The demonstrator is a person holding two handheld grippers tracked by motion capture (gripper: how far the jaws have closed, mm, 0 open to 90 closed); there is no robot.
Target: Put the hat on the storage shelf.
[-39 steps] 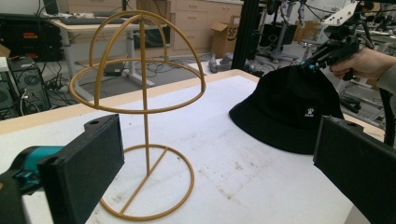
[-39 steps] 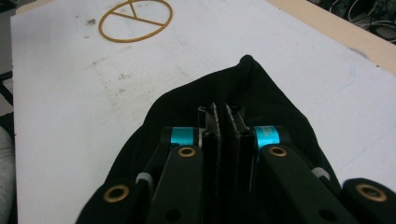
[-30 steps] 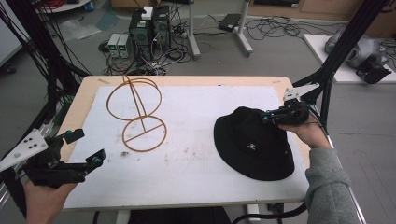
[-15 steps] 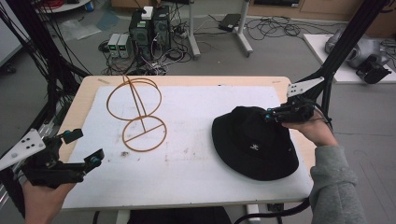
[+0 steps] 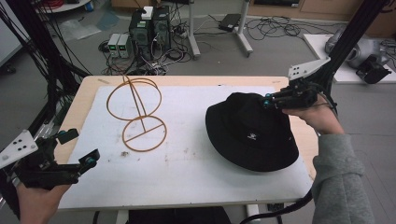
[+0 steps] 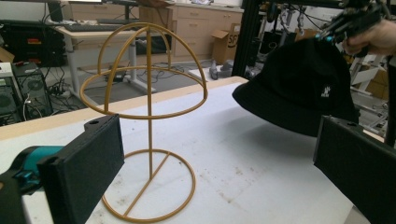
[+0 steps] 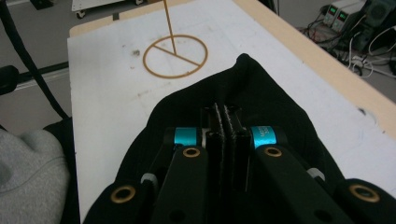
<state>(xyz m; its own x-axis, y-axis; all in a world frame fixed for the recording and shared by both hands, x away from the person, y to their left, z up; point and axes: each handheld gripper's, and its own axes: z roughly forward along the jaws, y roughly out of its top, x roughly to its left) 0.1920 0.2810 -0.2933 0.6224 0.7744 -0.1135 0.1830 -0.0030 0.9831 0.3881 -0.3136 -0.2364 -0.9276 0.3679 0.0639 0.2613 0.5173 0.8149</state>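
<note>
You had the black bucket hat point(image 5: 252, 132) pinched by its crown in your right gripper point(image 5: 270, 101), jaws clamped tight on a fold of the fabric, you could see that clearly in the right gripper view. In the left gripper view the hat hung tilted and lifted off the white table point(image 5: 196, 163) on the near side, with its shadow underneath, though whether the far edge of the brim touched I couldn't tell. It was over the right part of the table, well apart from the gold wire hat stand point(image 5: 136, 114), which stood upright and bare on the left part. Your left gripper point(image 5: 74, 149) hovered near the table's left front corner, jaws spread wide, holding nothing. My guess: grab was done, carrying it over and dropping it onto the stand's dome was all left to do.
</note>
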